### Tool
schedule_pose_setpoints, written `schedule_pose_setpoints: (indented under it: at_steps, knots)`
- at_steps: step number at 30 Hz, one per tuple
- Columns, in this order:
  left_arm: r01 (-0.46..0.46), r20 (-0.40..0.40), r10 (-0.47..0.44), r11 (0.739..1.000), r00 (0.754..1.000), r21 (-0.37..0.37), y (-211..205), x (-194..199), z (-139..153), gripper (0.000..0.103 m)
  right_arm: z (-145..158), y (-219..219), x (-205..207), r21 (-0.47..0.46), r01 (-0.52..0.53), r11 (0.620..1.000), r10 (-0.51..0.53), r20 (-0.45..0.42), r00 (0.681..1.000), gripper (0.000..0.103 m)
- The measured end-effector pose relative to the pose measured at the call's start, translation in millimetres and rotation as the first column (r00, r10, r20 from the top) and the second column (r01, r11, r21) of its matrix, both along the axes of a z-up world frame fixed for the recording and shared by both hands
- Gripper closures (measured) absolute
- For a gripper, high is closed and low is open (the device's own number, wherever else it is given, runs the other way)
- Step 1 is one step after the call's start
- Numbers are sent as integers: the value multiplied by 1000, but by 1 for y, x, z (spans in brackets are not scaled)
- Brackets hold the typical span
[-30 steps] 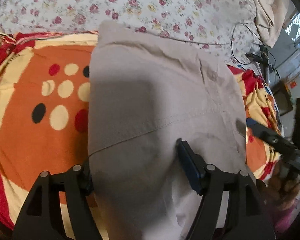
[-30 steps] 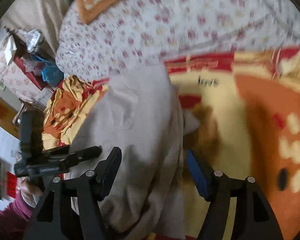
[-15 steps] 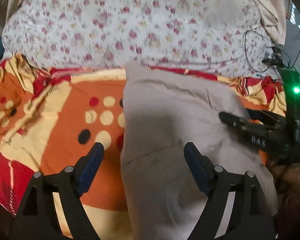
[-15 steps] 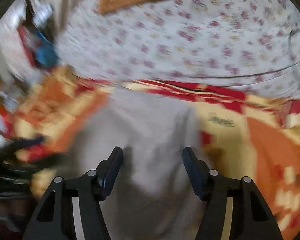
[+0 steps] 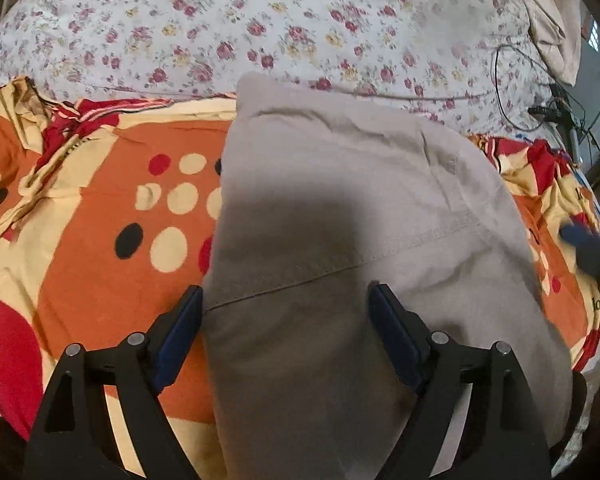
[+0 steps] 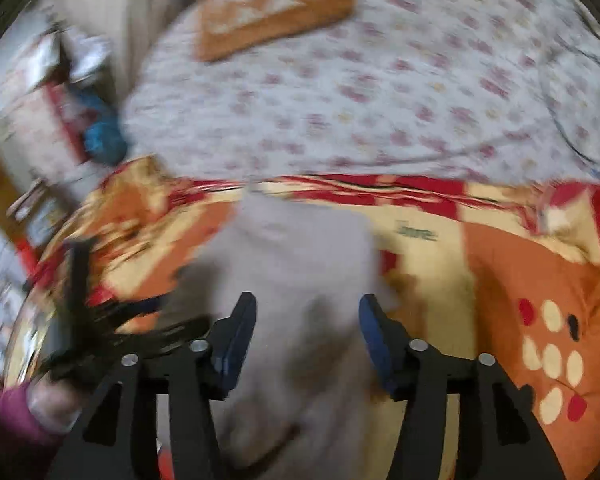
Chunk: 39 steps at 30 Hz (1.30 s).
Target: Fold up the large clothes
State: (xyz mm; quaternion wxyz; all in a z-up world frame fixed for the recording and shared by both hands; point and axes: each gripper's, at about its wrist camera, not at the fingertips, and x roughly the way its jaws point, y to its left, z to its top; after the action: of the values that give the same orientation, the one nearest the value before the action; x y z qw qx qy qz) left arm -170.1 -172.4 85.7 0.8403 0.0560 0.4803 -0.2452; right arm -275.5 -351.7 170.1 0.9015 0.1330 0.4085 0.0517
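A grey-beige garment (image 5: 340, 220), folded into a long strip, lies on an orange, red and cream blanket (image 5: 80, 220). My left gripper (image 5: 286, 312) is open above its near part, with one finger past the left edge and one over the cloth, holding nothing. The right wrist view is blurred. There the garment (image 6: 300, 248) lies ahead and my right gripper (image 6: 307, 320) is open above it, empty. The right gripper's blurred tip (image 5: 588, 244) shows at the right edge of the left wrist view. The left gripper (image 6: 100, 320) shows at the left of the right wrist view.
A floral sheet (image 5: 300, 20) covers the bed beyond the blanket. A black cable (image 5: 512, 80) and a device lie at the far right. An orange patterned pillow (image 6: 272, 4) lies at the bed's far side. Cluttered furniture (image 6: 40, 100) stands to the left.
Both grippers have let go of the garment, lifted and drawn back. The right gripper swung away from the cloth's right side. The garment now lies flat.
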Motion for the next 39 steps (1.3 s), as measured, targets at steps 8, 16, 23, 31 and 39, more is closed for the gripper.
schedule_pose_setpoints:
  at_steps: [8, 16, 23, 31, 39]
  knots:
    - [-46, 47, 47, 999, 998, -15, 19, -1, 15, 19, -37, 8, 2, -31, 89, 996, -92, -91, 992, 44]
    - [-22, 47, 21, 1000, 999, 18, 9, -8, 9, 19, -55, 3, 5, -81, 118, 990, -123, -61, 991, 96]
    - [-16, 80, 13, 999, 997, 39, 2, -9, 10, 19, -77, -8, 2, -136, 147, 980, -164, -125, 978, 100]
    - [-46, 127, 40, 998, 991, 46, 9, -13, 20, 19, -39, -11, -16, -113, 234, 966, -242, -72, 967, 46]
    - [-68, 163, 61, 997, 985, 37, 16, -21, 36, 19, 14, 28, -29, -141, 175, 974, -166, 68, 984, 34]
